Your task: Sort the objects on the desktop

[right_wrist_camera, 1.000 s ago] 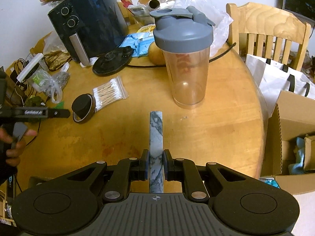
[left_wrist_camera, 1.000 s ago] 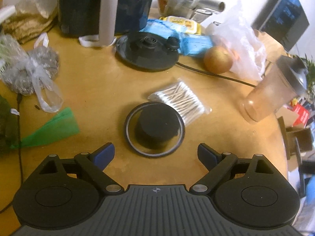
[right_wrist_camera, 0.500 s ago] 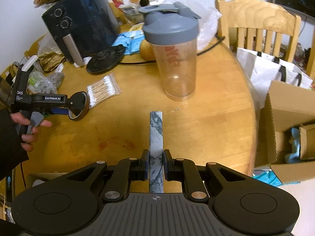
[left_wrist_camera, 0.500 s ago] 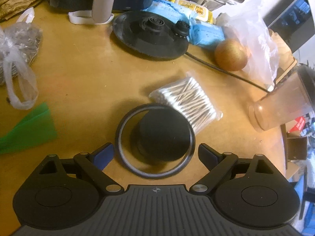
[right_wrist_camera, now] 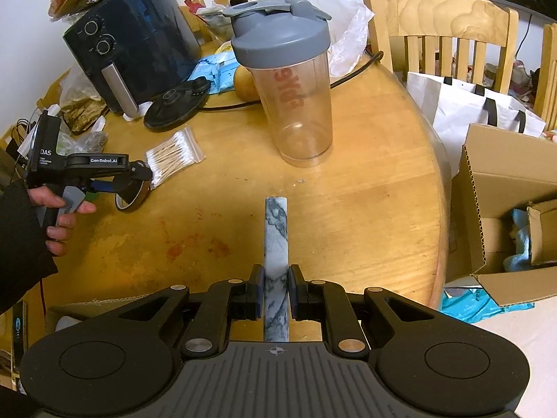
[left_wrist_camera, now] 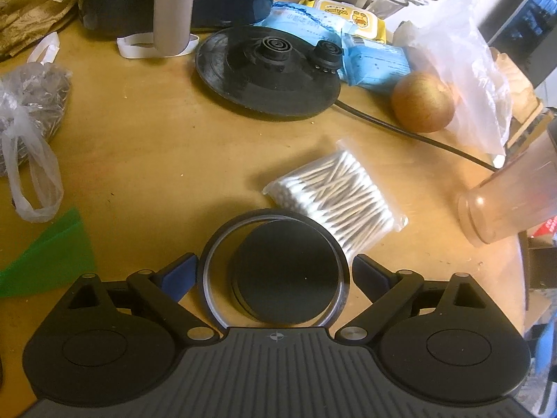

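1. The black round compact lies flat on the tabletop with a thin metal-rimmed ring around it; the dark disc sits off-centre inside the ring, toward the right.
2. The left gripper straddles it – its fingers stand wide, one blue-padded tip just beside each side of the ring, and whether they touch it cannot be told.
3. Just beyond the ring, a clear bag of cotton swabs touches or nearly touches its far right rim, so room on that side is tight.
4. Bare wood lies to the left and ahead of the compact, up to the black kettle base and its cord.
5. A green plastic piece lies near the left edge of the view, well apart from the ring.
6. The right gripper is clamped narrow on a grey-veined marble bar, which sticks straight out forward over open tabletop.
7. Ahead of the bar stands an upright clear shaker bottle with a grey lid – apart from the bar's tip.
8. The rounded edge of the tabletop curves past on the right, with a cardboard box beyond it.
9. In the right wrist view a hand in a dark sleeve holds the left gripper over the compact.
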Motion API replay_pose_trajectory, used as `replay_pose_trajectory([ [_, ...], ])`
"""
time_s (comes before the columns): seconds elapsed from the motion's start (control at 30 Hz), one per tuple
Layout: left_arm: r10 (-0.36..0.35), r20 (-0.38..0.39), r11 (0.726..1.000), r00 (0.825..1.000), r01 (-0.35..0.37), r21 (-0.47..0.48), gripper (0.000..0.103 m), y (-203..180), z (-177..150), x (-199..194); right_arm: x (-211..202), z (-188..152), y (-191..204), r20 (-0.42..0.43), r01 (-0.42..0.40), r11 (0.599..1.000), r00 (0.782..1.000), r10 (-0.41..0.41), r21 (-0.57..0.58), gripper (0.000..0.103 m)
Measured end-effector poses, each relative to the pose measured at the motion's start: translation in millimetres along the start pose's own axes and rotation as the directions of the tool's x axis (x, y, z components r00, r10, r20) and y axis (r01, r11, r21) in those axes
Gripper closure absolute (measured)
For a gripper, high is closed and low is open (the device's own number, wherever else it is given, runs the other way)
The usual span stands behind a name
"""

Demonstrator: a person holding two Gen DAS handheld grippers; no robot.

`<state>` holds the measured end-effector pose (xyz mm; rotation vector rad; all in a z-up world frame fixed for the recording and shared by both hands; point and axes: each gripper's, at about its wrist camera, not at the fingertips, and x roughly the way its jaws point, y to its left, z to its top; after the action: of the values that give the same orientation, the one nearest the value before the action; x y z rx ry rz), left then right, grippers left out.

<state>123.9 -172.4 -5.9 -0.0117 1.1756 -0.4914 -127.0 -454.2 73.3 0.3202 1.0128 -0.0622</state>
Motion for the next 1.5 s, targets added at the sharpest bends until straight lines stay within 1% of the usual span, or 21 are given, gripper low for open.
replay_pose_trajectory([
  [0.07, 0.002, 0.006, 1.000, 1.000, -0.002, -0.004, 0.010, 1.4, -1.3, -1.4, -0.4, -0.3, -0.1, 0.002, 0.001, 1.000, 1.000, -0.001, 0.001, 0.086],
  [0.23, 0.000, 0.021, 1.000, 1.000, 0.000, -0.011, 0.011, 0.9, -3.4, -6.9, -1.6, -2.6, -3.5, 0.003, 0.001, 1.000, 1.000, -0.001, 0.006, 0.086],
  [0.67, 0.020, 0.110, 1.000, 0.994, -0.021, 0.007, 0.011, -8.8, -8.4, -49.4, -9.1, 1.1, -1.8, 0.030, -0.017, 1.000, 0.999, 0.018, -0.024, 0.086],
  [0.83, 0.015, 0.116, 1.000, 0.993, -0.017, 0.013, 0.011, -11.5, -14.0, -69.5, -11.5, 4.0, 1.5, 0.039, -0.032, 0.999, 0.999, 0.034, -0.034, 0.086],
  [1.0, 0.000, 0.148, 1.000, 0.989, -0.002, 0.016, 0.011, -14.5, -21.9, -92.1, -13.8, 10.6, 7.5, 0.051, -0.052, 0.997, 0.997, 0.054, -0.049, 0.086],
  [1.13, -0.016, 0.145, 0.999, 0.989, 0.011, 0.036, 0.011, -18.5, -30.5, -107.8, -15.5, 17.0, 15.0, 0.064, -0.067, 0.995, 0.995, 0.072, -0.072, 0.086],
  [1.5, -0.034, 0.208, 0.998, 0.978, 0.023, 0.058, 0.011, -27.9, -64.0, -158.9, -22.7, 24.1, 34.9, 0.091, -0.112, 0.987, 0.988, 0.122, -0.112, 0.086],
])
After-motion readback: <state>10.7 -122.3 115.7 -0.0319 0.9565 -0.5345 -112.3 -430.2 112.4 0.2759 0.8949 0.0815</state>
